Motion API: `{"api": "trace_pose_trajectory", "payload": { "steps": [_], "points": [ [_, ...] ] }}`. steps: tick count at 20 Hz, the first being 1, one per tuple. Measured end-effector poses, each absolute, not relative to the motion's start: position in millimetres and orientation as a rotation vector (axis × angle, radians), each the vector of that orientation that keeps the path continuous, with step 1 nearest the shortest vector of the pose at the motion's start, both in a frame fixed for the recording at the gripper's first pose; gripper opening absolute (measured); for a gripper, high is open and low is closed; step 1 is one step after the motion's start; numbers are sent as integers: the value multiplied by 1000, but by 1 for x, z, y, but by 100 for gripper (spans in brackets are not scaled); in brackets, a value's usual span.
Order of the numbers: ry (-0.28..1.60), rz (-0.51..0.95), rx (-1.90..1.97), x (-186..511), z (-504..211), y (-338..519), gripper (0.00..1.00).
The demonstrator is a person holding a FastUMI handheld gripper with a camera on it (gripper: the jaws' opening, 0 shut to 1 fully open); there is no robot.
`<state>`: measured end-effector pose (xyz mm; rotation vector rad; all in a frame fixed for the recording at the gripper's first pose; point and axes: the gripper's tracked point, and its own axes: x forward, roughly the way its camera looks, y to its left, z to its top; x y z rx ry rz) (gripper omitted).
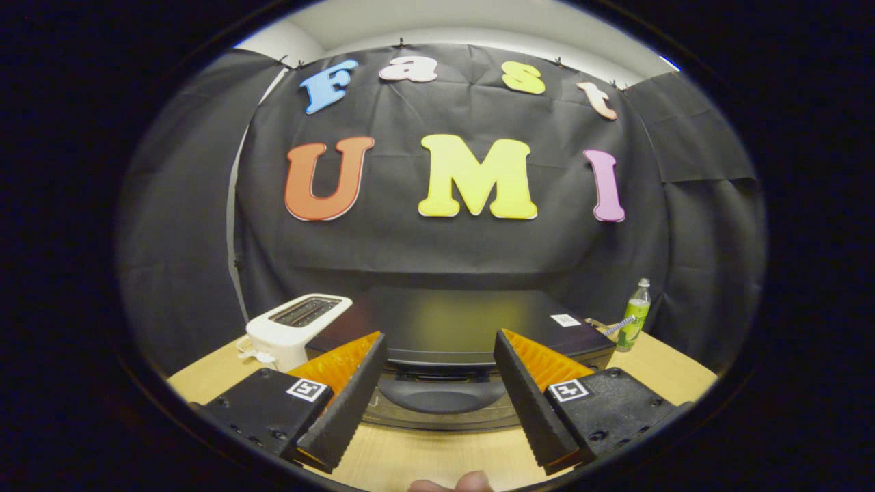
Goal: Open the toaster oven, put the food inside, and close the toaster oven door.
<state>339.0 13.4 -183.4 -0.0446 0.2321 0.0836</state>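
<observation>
A black toaster oven (465, 324) stands on the wooden table (424, 458), just ahead of my fingers, seen from above its flat top. Its door handle (441, 395) curves out at the front, low between the two fingers, and the door looks shut. My gripper (441, 342) is open, its fingers spread wide to either side of the handle and holding nothing. I see no food.
A white slot toaster (295, 328) sits left of the oven. A green bottle (634, 324) stands to its right near the cloth wall. A fingertip (454, 484) shows at the near table edge.
</observation>
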Motion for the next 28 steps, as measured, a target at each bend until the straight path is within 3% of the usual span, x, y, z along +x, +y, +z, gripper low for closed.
{"api": "trace_pose_trajectory", "payload": {
  "steps": [12, 19, 28],
  "points": [
    [292, 42, -25, 338, -216, 5, 100],
    [287, 54, -5, 289, -231, 3, 100],
    [466, 62, -24, 228, -277, -2, 100]
  ]
}}
